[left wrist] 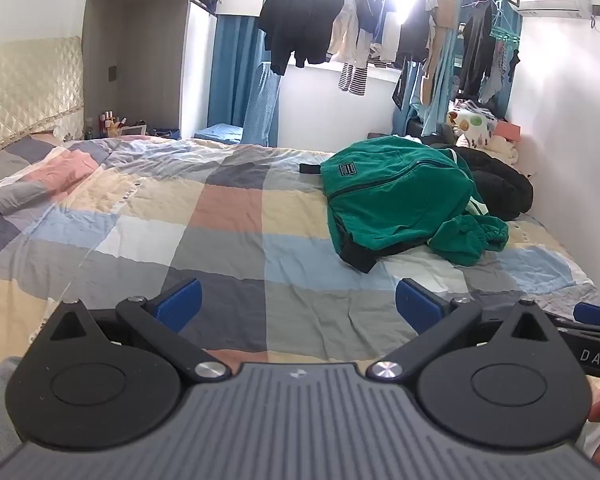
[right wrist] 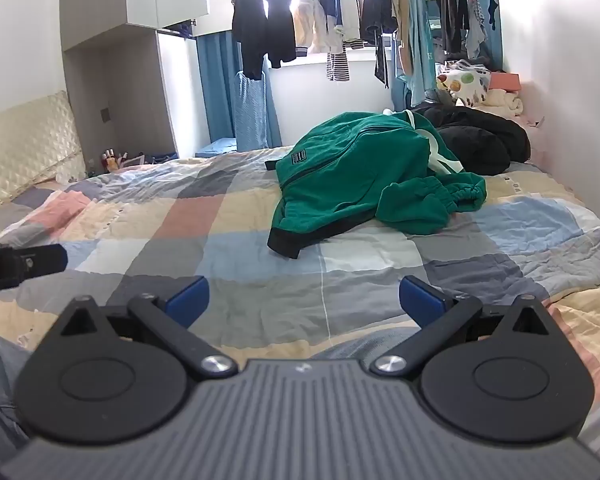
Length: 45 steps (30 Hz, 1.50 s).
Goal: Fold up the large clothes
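A crumpled green jacket [left wrist: 396,196] [right wrist: 356,184] with black hem and white drawstrings lies on the far right part of the bed. Behind it sits a black garment [left wrist: 500,184] [right wrist: 484,140]. My left gripper [left wrist: 298,304] hovers over the near bed edge, open, blue pads wide apart with nothing between them. My right gripper [right wrist: 304,300] is likewise open and empty, closer to the jacket. Each gripper shows at the other view's edge: the right one [left wrist: 596,316], the left one [right wrist: 24,264].
The bed carries a checked quilt [left wrist: 220,216] [right wrist: 180,216] and a padded headboard [left wrist: 24,88] on the left. Clothes hang on a rail [left wrist: 360,20] before the bright window. A pile of soft items [left wrist: 480,124] sits in the far right corner by the wall.
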{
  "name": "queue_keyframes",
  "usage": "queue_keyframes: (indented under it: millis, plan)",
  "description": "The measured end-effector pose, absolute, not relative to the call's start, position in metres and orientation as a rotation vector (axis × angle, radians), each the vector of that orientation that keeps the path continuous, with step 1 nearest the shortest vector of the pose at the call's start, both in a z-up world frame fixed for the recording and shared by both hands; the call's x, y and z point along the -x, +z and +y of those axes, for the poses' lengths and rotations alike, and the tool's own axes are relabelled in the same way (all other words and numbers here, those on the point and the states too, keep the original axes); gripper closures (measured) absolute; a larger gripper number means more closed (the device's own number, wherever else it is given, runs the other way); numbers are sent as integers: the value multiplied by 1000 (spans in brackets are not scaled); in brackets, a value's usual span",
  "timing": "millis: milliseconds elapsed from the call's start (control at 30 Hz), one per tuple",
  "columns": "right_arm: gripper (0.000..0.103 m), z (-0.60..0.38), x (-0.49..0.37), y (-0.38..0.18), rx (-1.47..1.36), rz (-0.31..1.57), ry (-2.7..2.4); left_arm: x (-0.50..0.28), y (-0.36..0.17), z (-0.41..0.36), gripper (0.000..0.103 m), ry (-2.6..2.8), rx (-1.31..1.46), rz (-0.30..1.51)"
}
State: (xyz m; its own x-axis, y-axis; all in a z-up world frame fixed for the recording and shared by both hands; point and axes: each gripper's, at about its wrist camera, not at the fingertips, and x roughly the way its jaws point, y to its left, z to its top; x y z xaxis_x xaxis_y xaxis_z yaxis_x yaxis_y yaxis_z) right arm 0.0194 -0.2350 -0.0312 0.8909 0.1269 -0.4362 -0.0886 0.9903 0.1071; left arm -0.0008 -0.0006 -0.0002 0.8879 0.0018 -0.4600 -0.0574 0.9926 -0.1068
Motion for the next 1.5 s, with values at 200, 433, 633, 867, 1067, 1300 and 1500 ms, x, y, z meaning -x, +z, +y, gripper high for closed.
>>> queue_keyframes:
  millis: [200, 433, 633, 867, 1067, 1300, 1500]
  plan:
    - [0, -235, -20, -31, -83, 461, 112, 6, 2, -2, 0, 26, 120, 473]
    - [0, -236, -21, -35, -87, 463, 107, 1, 3, -5, 0, 27, 117, 481]
    - [0, -237, -20, -32, -89, 465, 106, 1, -1, -1, 0, 22, 117, 481]
    - [0, -237, -23, -34, -89, 467, 105, 1, 0, -2, 0, 14, 118, 484]
    - [0, -239, -24, -36, -96, 477, 102, -7, -1, -4, 0, 9, 121, 498]
    - [0, -244, -25, -38, -102, 480, 89, -12, -3, -7, 0, -1, 124, 506]
    - [0, -245, -26, -40, -106, 484, 84, -15, -7, -6, 0, 8, 123, 510]
